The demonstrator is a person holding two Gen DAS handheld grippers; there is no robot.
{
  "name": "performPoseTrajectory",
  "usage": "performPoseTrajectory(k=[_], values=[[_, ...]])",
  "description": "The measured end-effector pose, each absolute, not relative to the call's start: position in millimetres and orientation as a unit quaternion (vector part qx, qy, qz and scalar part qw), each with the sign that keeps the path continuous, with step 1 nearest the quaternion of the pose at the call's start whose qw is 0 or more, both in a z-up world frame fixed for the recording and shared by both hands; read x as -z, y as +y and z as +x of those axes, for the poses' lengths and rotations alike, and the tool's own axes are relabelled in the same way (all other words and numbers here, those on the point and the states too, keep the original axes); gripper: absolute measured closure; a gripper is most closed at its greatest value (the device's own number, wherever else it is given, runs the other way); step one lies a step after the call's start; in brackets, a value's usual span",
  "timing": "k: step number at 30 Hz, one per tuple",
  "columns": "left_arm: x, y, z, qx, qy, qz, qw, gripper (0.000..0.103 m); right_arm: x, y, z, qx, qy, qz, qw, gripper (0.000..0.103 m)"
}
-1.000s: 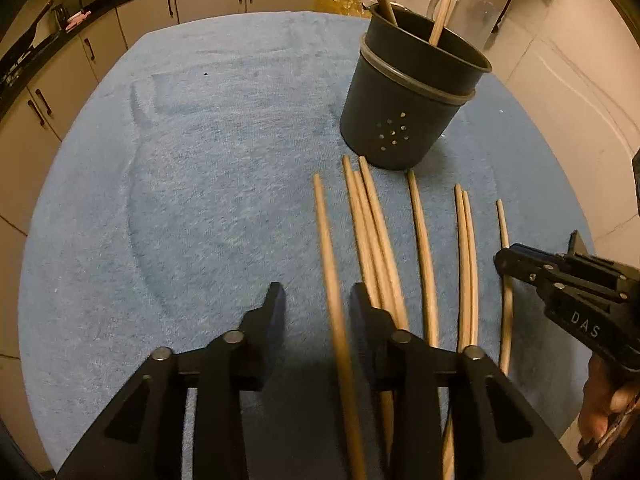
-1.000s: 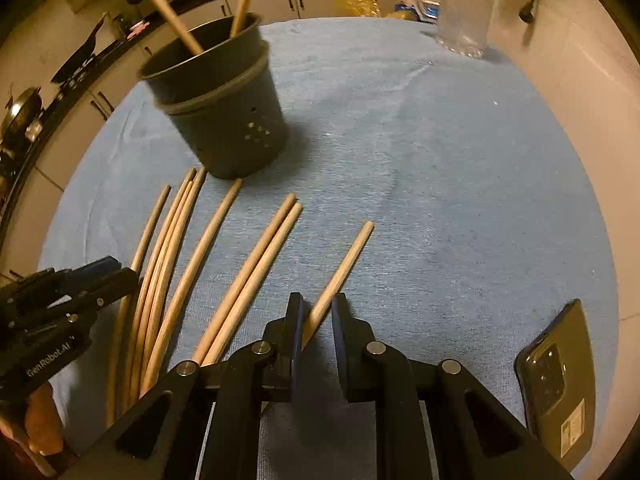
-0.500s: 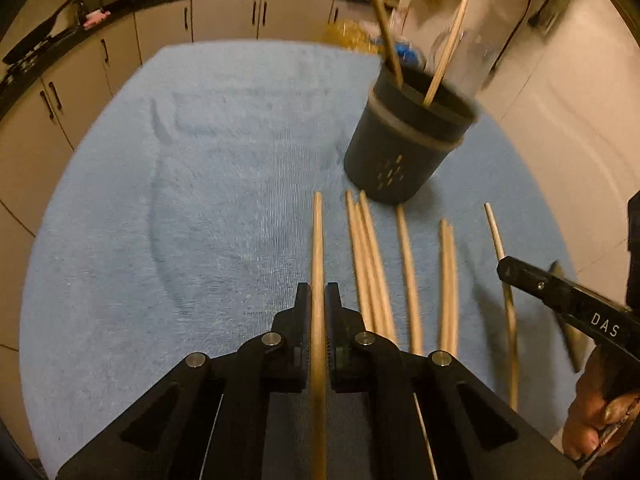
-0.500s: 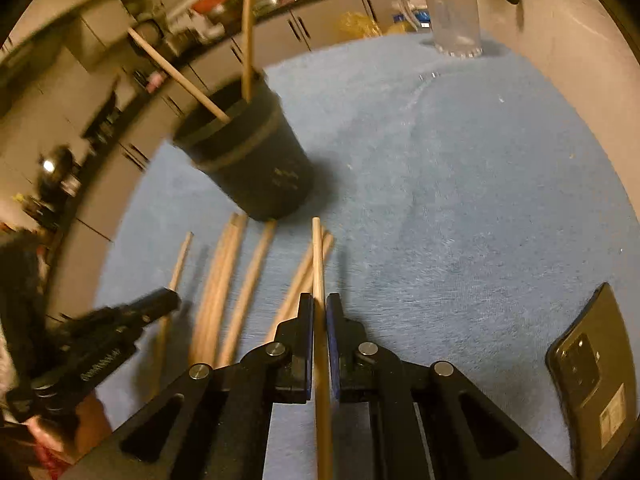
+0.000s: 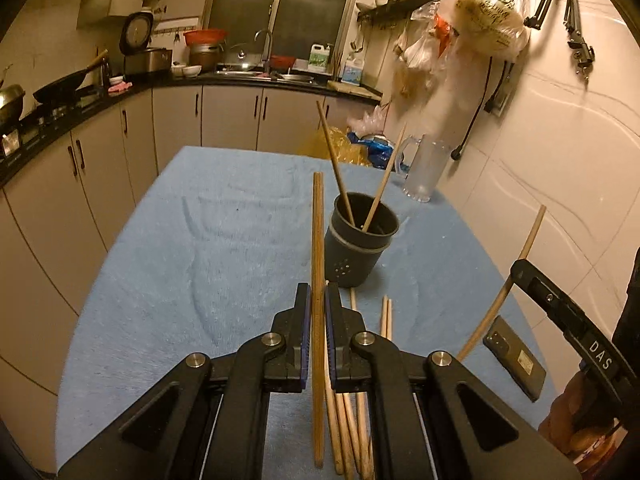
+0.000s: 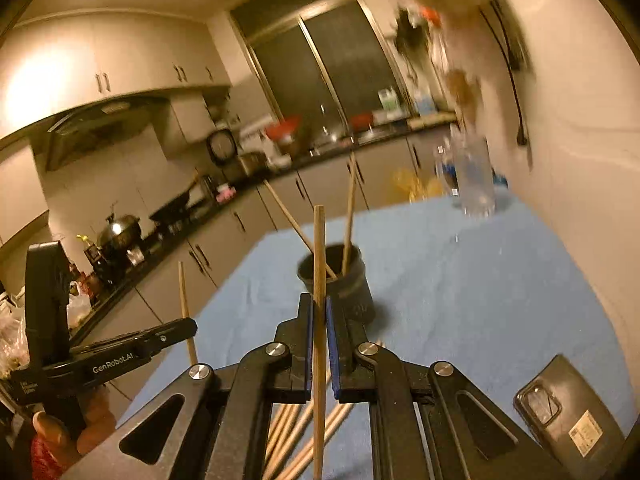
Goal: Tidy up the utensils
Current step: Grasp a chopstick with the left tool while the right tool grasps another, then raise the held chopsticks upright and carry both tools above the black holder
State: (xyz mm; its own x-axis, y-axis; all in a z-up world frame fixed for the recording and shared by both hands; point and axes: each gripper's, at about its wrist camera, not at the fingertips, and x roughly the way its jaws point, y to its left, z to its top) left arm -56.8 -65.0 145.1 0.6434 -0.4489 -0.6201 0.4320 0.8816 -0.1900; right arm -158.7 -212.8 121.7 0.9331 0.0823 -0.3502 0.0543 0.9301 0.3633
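My left gripper (image 5: 317, 300) is shut on a wooden chopstick (image 5: 317, 240) and holds it lifted above the blue towel (image 5: 208, 264). My right gripper (image 6: 319, 312) is shut on another chopstick (image 6: 319, 248), also lifted; it shows at the right of the left wrist view (image 5: 520, 264). The dark utensil holder (image 5: 360, 248) stands ahead of both grippers with two chopsticks in it, and shows in the right wrist view (image 6: 348, 284). Several loose chopsticks (image 5: 386, 316) lie on the towel below the grippers.
A black phone (image 5: 516, 358) lies at the towel's right edge, also in the right wrist view (image 6: 568, 412). A clear glass mug (image 5: 424, 168) stands at the far right corner by the wall. Kitchen cabinets and counter (image 5: 120, 120) run behind and to the left.
Both grippers have risen from the towel and tilted up, each carrying its chopstick. The holder now sits lower and farther ahead in both views.
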Motion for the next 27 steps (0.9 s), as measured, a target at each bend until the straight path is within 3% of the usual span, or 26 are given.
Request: performPoseTrajectory(k=[27], values=[[-172, -57, -86, 0.237, 0.316, -0.019, 0.919, 0.097, -135, -226, -185, -0.006, 0.152, 0.216, 0.964, 0.096]])
